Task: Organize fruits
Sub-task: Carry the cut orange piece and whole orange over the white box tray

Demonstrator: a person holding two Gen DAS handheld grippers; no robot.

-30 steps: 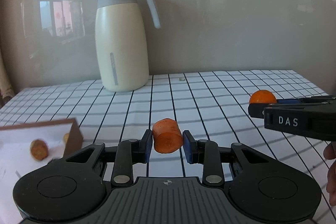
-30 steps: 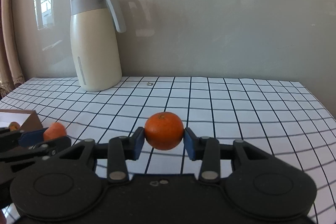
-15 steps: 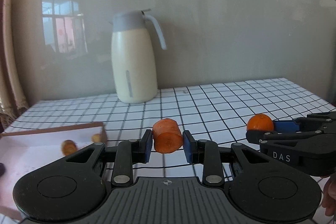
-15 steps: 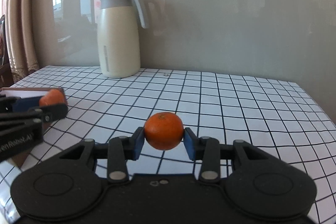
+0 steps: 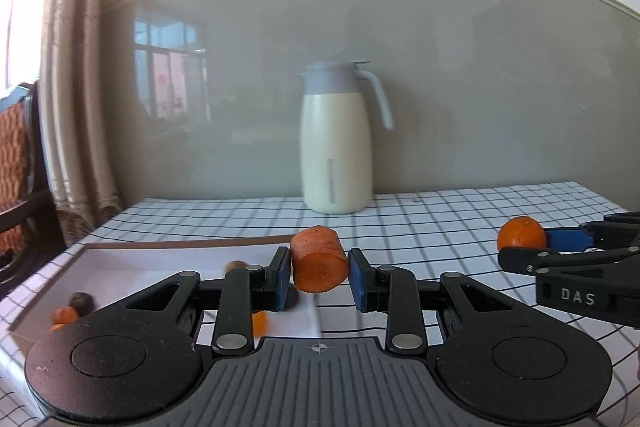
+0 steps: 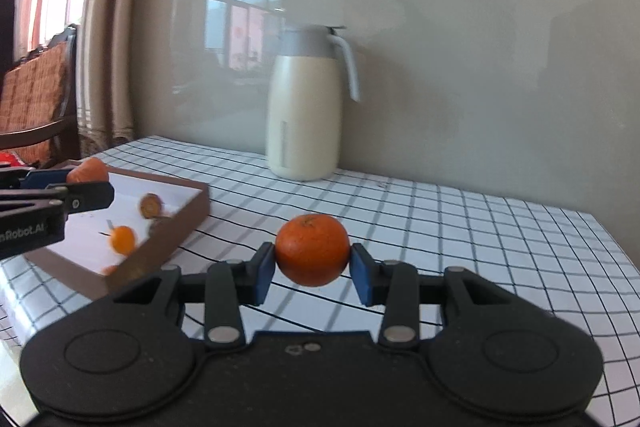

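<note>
Left gripper (image 5: 319,274) is closed onto a carrot chunk (image 5: 319,259), both blue pads pressed against its sides, the cut face turned toward the camera. It is held in the air above the near right part of a shallow brown-walled tray (image 5: 192,242). Right gripper (image 6: 312,269) is likewise closed, its pads bearing on opposite sides of a mandarin (image 6: 312,249), stem end up, held clear of the checked tablecloth (image 6: 460,227).

Seen from the right wrist view, the tray lies to the left on the tablecloth, its white floor carrying several small pieces: a small orange fruit (image 6: 122,239), a brownish round piece (image 6: 151,205), and others too blurred to identify. The left gripper with its carrot chunk appears over the tray's far left side in that view. From the left wrist view, the right gripper and mandarin sit well to the right, apart from the tray.

Further back, a cream jug with grey lid and handle (image 5: 338,143) stands upright on the tablecloth, close to the grey wall panel (image 5: 480,87). A curtain (image 5: 76,67) and a wooden chair (image 6: 36,99) are at far left.
</note>
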